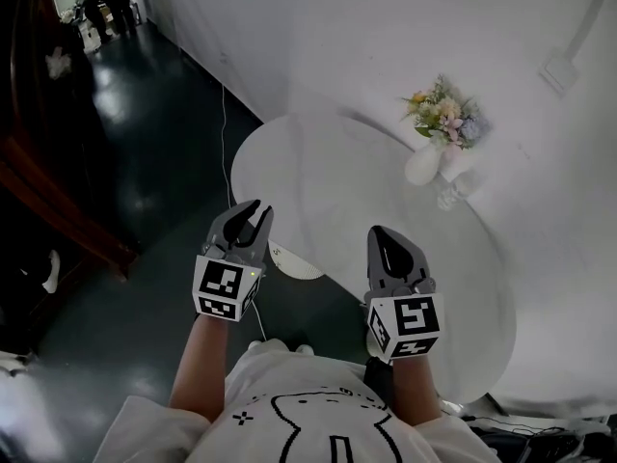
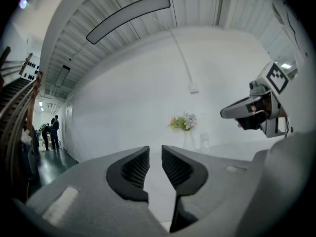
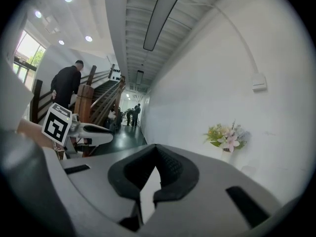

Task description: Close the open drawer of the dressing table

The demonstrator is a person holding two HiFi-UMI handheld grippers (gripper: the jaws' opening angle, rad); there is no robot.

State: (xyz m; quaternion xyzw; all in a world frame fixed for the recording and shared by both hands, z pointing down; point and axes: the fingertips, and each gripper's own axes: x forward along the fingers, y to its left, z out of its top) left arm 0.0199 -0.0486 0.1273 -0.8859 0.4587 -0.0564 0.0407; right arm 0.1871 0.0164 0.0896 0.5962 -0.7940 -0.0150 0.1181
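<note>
The white rounded dressing table [image 1: 386, 201] stands against the wall. A white curved drawer front [image 1: 295, 263] pokes out from under its near edge. My left gripper [image 1: 252, 210] hovers just left of that drawer, jaws a narrow gap apart with nothing between them; the same gap shows in the left gripper view [image 2: 155, 152]. My right gripper [image 1: 388, 235] hangs over the tabletop's near edge, right of the drawer, its fingertips touching and empty [image 3: 156, 148]. Each gripper shows in the other's view: the right gripper [image 2: 247, 111], the left gripper [image 3: 94, 130].
A bunch of flowers [image 1: 443, 114] in a white vase [image 1: 422, 165] and a small glass [image 1: 449, 197] stand at the table's back by the wall. A thin cable [image 1: 225, 133] runs across the dark floor. A wooden staircase [image 1: 48, 191] is at left; people [image 1: 106, 3] stand far off.
</note>
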